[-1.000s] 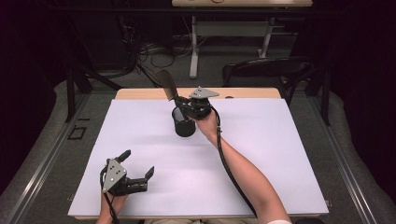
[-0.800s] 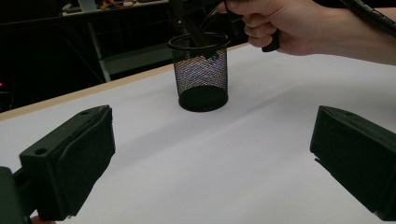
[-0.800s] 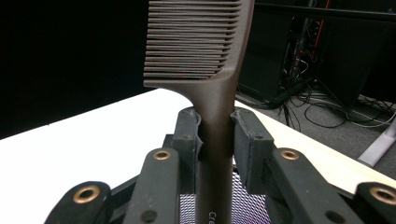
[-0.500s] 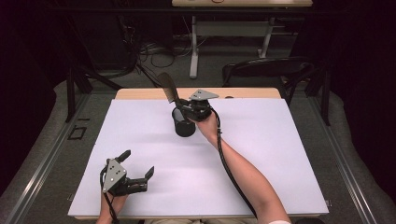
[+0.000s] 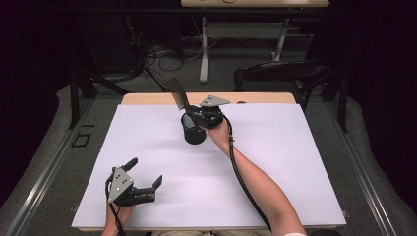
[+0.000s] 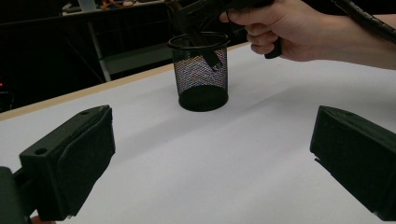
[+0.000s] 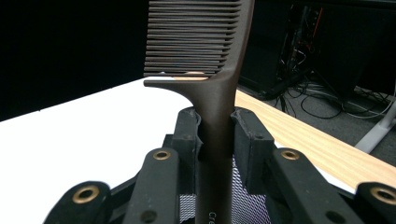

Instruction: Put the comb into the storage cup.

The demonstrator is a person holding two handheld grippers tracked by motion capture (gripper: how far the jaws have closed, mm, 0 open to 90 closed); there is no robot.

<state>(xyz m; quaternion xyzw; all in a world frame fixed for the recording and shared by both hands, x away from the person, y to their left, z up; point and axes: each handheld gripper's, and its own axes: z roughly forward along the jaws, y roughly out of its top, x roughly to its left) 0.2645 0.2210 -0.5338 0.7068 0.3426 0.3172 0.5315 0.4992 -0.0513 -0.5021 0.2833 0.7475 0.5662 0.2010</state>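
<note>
the comb (image 7: 219, 93) loses its upper teeth at the top edge of the right gripper view, and its handle's lower end is hidden behind the right gripper (image 7: 218, 140) and inside the mesh cup (image 6: 201, 74)

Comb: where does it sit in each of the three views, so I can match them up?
High view: comb slants up and left from the right gripper, above the mesh cup, upper centre.
Left gripper view: its handle end dips into the cup, top centre.
Right gripper view: it stands centre, clamped between the jaws, teeth at top.
Shared landmark: the cup, whose mesh shows below the jaws here.
</note>
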